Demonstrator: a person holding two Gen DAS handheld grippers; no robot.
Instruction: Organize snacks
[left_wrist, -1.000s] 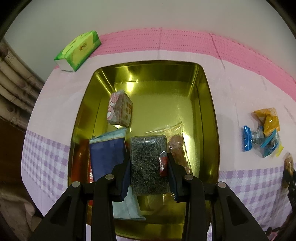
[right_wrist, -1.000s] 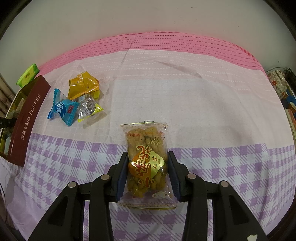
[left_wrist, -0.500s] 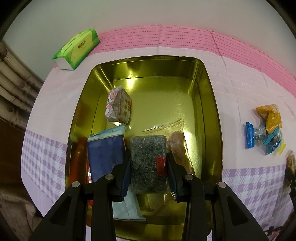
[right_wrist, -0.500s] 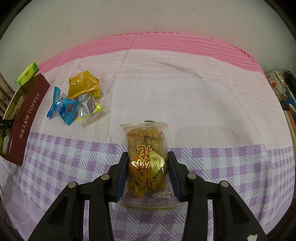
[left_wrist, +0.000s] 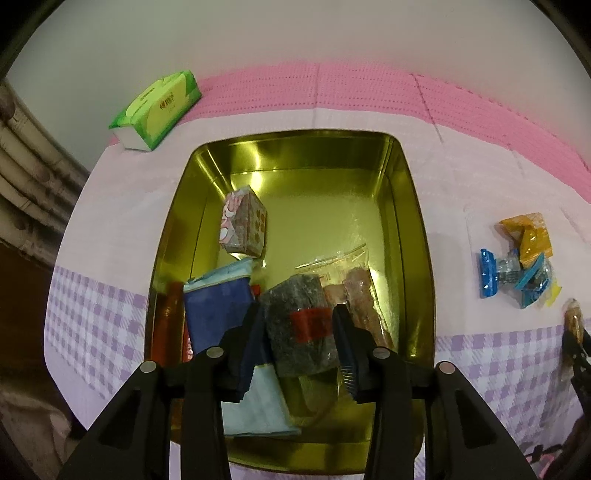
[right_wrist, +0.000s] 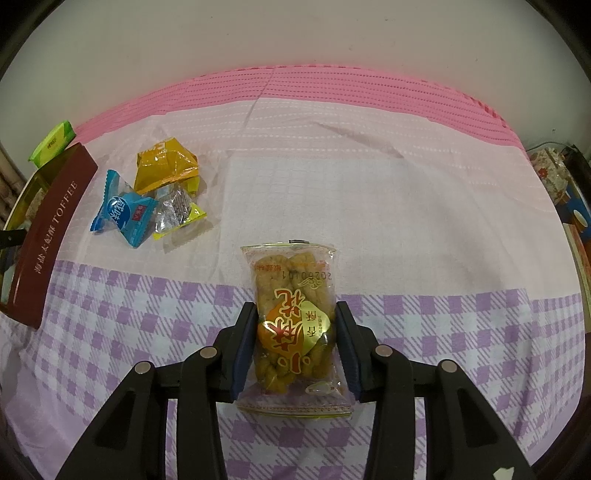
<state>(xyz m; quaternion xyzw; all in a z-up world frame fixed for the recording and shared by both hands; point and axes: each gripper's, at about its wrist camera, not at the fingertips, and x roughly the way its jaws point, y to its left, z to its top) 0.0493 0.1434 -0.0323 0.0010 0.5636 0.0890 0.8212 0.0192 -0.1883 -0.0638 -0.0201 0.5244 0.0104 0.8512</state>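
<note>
Snacks lie split between a gold tin (left_wrist: 413, 236) and the checked tablecloth (right_wrist: 406, 192). In the left wrist view a dark, speckled block (left_wrist: 299, 325) wrapped in clear film with a red label sits between the fingers of the left gripper (left_wrist: 299, 343); the jaws are opening, and a gap shows beside the block on the right, so it looks let go. The block is tilted, its long axis running from the gripper toward the tin's far wall and leaning a little left. It rests over a clear packet of brownish pieces (left_wrist: 354, 291), beside a dark blue packet (left_wrist: 218, 314) on the left. Farther in, a pink patterned box (left_wrist: 243, 225) stands on edge. A reddish strip along the tin's left wall is too dim to name, and the block's near end is hidden behind the fingers.

In the right wrist view the right gripper (right_wrist: 295, 343) is closed on a clear bag of golden fried twists (right_wrist: 291, 317) with a red and gold label. The bag's long axis points straight away from the gripper, and its lower corners are covered by the fingers. It lies on or just over the purple checks; I cannot tell which.

Left of it lie an orange wrapper (right_wrist: 166, 166), a blue candy (right_wrist: 125, 214) and a silver and yellow candy (right_wrist: 177, 214), touching. A green tissue pack (left_wrist: 159, 107) sits beyond the tin.
</note>
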